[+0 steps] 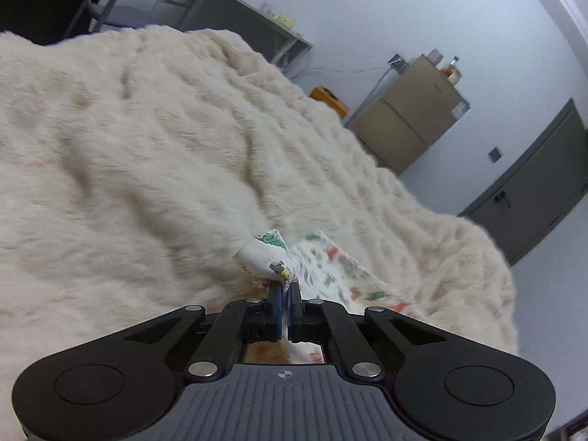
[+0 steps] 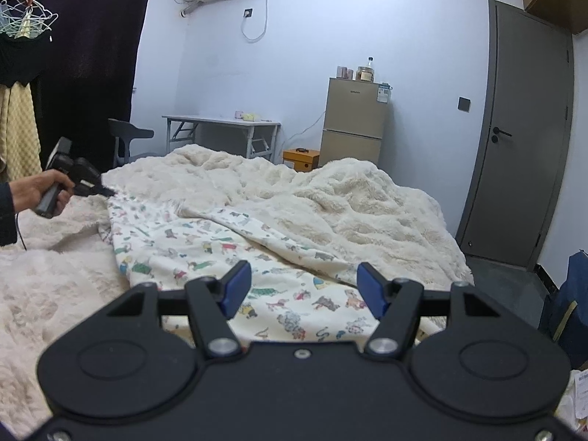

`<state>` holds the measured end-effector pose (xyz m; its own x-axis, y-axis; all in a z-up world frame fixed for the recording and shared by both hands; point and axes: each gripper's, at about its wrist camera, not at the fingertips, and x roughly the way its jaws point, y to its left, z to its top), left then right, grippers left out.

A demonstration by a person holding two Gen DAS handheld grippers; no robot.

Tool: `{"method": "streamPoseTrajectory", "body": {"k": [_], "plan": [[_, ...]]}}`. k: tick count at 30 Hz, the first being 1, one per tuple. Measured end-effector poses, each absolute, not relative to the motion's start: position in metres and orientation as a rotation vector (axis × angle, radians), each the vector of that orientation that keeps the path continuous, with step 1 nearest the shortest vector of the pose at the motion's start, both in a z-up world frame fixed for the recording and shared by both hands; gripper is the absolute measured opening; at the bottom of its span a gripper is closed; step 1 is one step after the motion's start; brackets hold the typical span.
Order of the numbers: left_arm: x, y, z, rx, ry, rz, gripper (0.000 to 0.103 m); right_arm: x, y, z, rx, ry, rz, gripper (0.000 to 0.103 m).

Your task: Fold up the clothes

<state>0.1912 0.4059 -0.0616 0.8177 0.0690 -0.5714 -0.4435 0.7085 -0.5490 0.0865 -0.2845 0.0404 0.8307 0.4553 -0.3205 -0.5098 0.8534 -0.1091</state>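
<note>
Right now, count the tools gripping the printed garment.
1. The left tool is shut on a corner of the printed garment; the right tool hangs open above its near edge, gripping nothing.

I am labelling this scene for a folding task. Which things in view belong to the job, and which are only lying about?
For the job: printed garment; left gripper, shut on its corner; right gripper, open above it.

Lying about: fluffy blanket, small fridge, folding table, orange box, door.
</note>
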Motion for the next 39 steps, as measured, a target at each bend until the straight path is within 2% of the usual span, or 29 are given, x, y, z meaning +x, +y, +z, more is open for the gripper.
{"method": "streamPoseTrajectory", "body": {"k": [3, 6, 9, 12, 13, 14, 19, 22, 24, 25, 26, 27, 28, 29, 34, 36, 37, 38, 39], "plan": [[0.191, 0.409, -0.087, -0.77, 0.594, 0.319, 0.001, 0.086, -0.284, 0.043, -0.198, 0.28, 0.516, 0.062], [0.197, 0.404, -0.095, -0.695, 0.685, 0.366, 0.015, 0.088, -0.282, 0.045, -0.22, 0.282, 0.523, 0.062], [0.192, 0.398, -0.074, -0.597, 0.635, 0.451, 0.023, 0.105, -0.277, 0.051, -0.246, 0.305, 0.537, 0.062], [0.198, 0.381, -0.04, -0.591, 0.544, 0.321, 0.041, 0.126, -0.27, 0.059, -0.275, 0.338, 0.559, 0.062], [0.207, 0.37, -0.031, -0.605, 0.544, 0.216, 0.055, 0.136, -0.264, 0.061, -0.296, 0.352, 0.572, 0.062], [0.219, 0.355, -0.024, -0.62, 0.56, 0.108, 0.059, 0.145, -0.258, 0.061, -0.318, 0.364, 0.585, 0.062], [0.276, 0.279, -0.023, -0.796, 0.697, -0.292, 0.059, 0.196, -0.212, 0.047, -0.444, 0.443, 0.685, 0.061], [0.298, 0.234, -0.03, -0.875, 0.769, -0.439, 0.06, 0.215, -0.19, 0.032, -0.509, 0.481, 0.711, 0.056], [0.311, 0.202, -0.031, -0.848, 0.836, -0.454, 0.059, 0.225, -0.176, 0.022, -0.55, 0.514, 0.726, 0.039], [0.318, 0.189, -0.031, -0.825, 0.862, -0.439, 0.058, 0.231, -0.168, 0.016, -0.573, 0.533, 0.735, 0.035], [0.327, 0.179, -0.031, -0.803, 0.88, -0.403, 0.043, 0.235, -0.163, 0.014, -0.588, 0.548, 0.743, 0.024], [0.335, 0.175, -0.032, -0.794, 0.888, -0.374, 0.034, 0.238, -0.159, 0.014, -0.596, 0.559, 0.751, 0.008], [0.342, 0.175, -0.031, -0.79, 0.892, -0.355, 0.016, 0.242, -0.156, 0.014, -0.604, 0.571, 0.759, 0.003], [0.349, 0.172, -0.028, -0.785, 0.891, -0.336, 0.006, 0.244, -0.155, 0.016, -0.6, 0.575, 0.767, 0.003], [0.377, 0.181, -0.006, -0.874, 0.822, -0.291, 0.007, 0.284, -0.182, 0.045, -0.302, 0.65, 0.82, 0.003], [0.387, 0.179, -0.004, -0.887, 0.802, -0.241, 0.026, 0.317, -0.2, 0.042, -0.089, 0.788, 0.828, 0.004], [0.39, 0.172, -0.001, -0.84, 0.788, -0.201, 0.047, 0.326, -0.204, 0.038, -0.051, 0.83, 0.799, 0.005], [0.388, 0.163, 0.004, -0.772, 0.785, -0.188, 0.056, 0.33, -0.204, 0.032, -0.058, 0.855, 0.749, 0.01], [0.385, 0.156, 0.008, -0.704, 0.799, -0.197, 0.056, 0.335, -0.205, 0.026, -0.066, 0.88, 0.698, 0.016]]}}
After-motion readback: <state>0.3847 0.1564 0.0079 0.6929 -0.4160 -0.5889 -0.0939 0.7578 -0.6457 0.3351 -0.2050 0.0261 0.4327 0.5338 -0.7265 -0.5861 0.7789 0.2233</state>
